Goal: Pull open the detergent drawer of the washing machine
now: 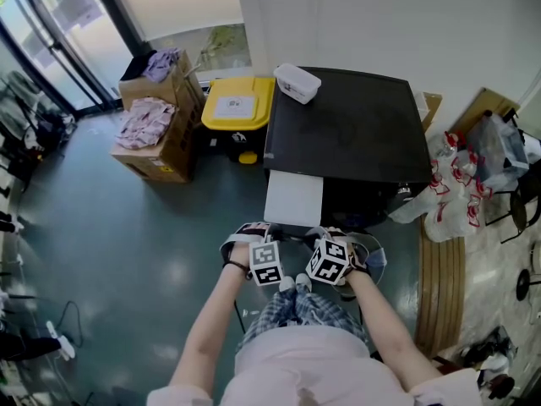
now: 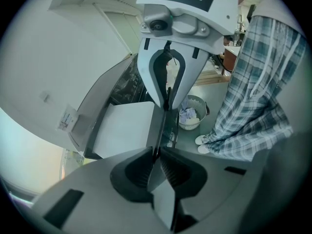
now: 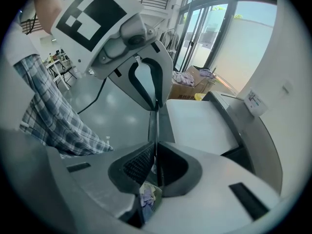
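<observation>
in the head view the white drawer (image 1: 293, 197) stood well out of the black washer (image 1: 355, 125), toward the person. the left gripper (image 1: 262, 242) and right gripper (image 1: 325, 242) sat side by side at its front edge, probably to keep the pull square. the left gripper view showed its fingers clenched on the drawer's thin front lip. the right gripper view showed the same pinch, facing the other gripper.

Bright daylight from windows (image 1: 59, 41); fisheye edges vignetted.

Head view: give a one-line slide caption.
Left gripper and right gripper clamp the pulled-out white detergent drawer of a black-topped washing machine.
</observation>
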Demonstrator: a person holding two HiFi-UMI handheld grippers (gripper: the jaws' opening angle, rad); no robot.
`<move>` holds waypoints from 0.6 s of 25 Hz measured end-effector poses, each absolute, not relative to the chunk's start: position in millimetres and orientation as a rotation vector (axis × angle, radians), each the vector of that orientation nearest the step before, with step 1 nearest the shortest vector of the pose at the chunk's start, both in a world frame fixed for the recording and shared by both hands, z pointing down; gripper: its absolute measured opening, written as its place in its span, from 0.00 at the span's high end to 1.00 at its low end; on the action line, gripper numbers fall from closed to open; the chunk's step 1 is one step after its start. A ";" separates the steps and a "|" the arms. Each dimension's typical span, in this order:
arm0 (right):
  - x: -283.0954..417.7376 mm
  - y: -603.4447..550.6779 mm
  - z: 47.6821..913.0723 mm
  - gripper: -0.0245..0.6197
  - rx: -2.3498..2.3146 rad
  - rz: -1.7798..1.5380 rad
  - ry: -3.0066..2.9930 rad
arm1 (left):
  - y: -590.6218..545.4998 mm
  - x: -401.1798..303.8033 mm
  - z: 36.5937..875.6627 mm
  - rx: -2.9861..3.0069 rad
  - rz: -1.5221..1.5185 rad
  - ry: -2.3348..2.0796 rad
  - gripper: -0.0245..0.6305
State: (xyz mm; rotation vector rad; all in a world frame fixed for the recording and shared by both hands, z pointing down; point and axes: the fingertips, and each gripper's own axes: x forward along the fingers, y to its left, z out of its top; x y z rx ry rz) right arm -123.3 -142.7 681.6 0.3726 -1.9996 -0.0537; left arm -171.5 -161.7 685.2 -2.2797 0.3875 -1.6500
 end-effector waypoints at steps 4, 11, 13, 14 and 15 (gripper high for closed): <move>-125.6 -134.3 681.7 0.89 0.365 -0.059 -2.000 | -152.8 -173.9 685.7 -2.291 -1.644 0.381 0.86; -126.0 -125.3 683.7 0.89 0.353 -0.057 -2.007 | -144.0 -173.9 688.3 -2.291 -1.653 0.367 0.86; -126.9 -121.9 684.2 0.89 0.351 -0.049 -2.012 | -141.1 -174.3 689.4 -2.296 -1.654 0.368 0.86; -127.3 -120.5 684.6 0.89 0.351 -0.049 -2.012 | -139.8 -174.8 689.9 -2.298 -1.654 0.369 0.86; -127.5 -119.2 685.1 0.89 0.352 -0.049 -2.010 | -138.4 -175.2 690.4 -2.299 -1.654 0.371 0.86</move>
